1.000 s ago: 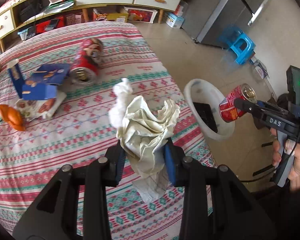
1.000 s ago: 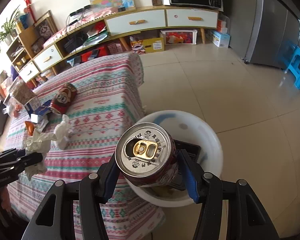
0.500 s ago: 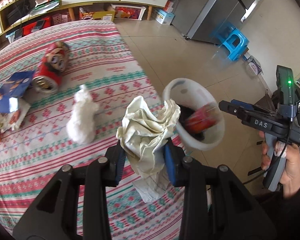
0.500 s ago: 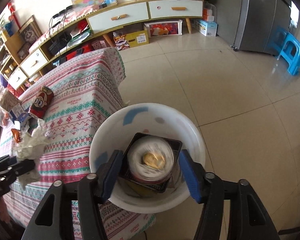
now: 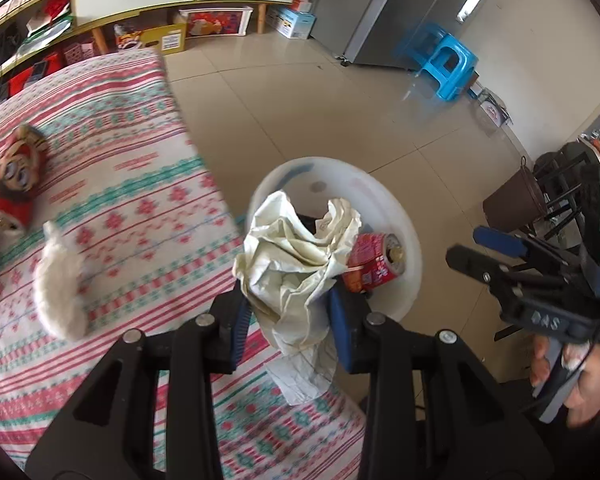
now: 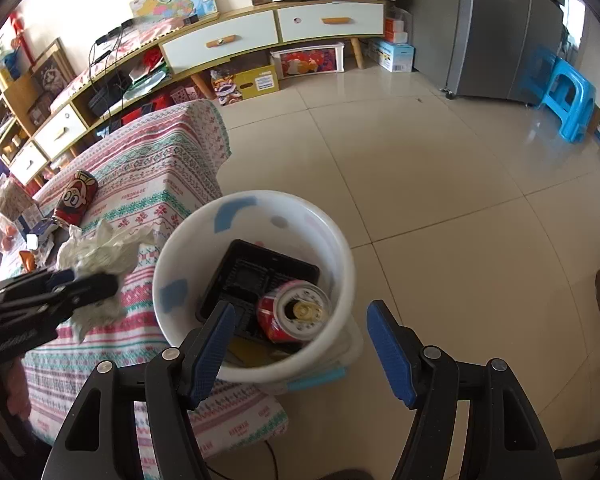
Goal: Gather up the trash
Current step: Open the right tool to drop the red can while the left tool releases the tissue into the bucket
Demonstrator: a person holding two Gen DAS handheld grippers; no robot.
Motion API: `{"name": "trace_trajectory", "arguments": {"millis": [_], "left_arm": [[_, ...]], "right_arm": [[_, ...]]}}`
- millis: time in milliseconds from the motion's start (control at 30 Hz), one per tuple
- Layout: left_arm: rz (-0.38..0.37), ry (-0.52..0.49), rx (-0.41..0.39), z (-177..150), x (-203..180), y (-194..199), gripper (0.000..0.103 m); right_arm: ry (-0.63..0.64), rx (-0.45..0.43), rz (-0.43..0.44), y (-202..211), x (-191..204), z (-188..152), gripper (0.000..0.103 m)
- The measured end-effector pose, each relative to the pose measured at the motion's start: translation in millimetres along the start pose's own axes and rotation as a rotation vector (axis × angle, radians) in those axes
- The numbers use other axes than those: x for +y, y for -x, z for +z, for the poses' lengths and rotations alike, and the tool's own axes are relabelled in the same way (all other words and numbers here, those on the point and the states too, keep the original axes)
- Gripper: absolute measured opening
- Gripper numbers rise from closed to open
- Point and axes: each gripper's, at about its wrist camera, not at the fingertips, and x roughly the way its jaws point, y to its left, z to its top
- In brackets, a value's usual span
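Right gripper [image 6: 300,344], jaws just opened and empty, has dropped the can [image 6: 294,318] into the bin [image 6: 256,204]; left gripper [image 5: 288,320] clamps paper [image 5: 296,256] beside the bin's rim.

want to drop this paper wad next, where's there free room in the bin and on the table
Bin: bare along the far inner wall; near side crowded by red can and black tray. Table: bare stretch between far cartoon can and bin-side edge; far-left end cluttered.

White letters "DAS" stand on the black body of the right gripper [image 5: 540,276]; print on the red can [image 6: 294,314] is too small to read
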Motion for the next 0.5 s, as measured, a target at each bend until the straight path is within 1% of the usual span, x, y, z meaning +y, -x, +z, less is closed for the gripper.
{"name": "trace_trajectory", "arguments": {"millis": [200,367,467,500], "left_arm": [[0.002,-0.024,0.006,8,-17,-17,0.038],[0.009,-0.049,-0.003,12,-24,-26,0.038],[0.024,-0.059,-0.013,13,-26,-30,0.041],[0.027,-0.061,-0.013,13,-25,-30,0.044]], "right_arm": [[-0.024,-0.019,-0.009,12,-17,-6,0.07],[-0.038,-0.039,-0.007,20,-25,-8,0.071],[-0.046,-0.049,-0.003,24,-27,-8,0.071],[-0.048,-0.05,-0.002,25,-27,-8,0.071]]}}
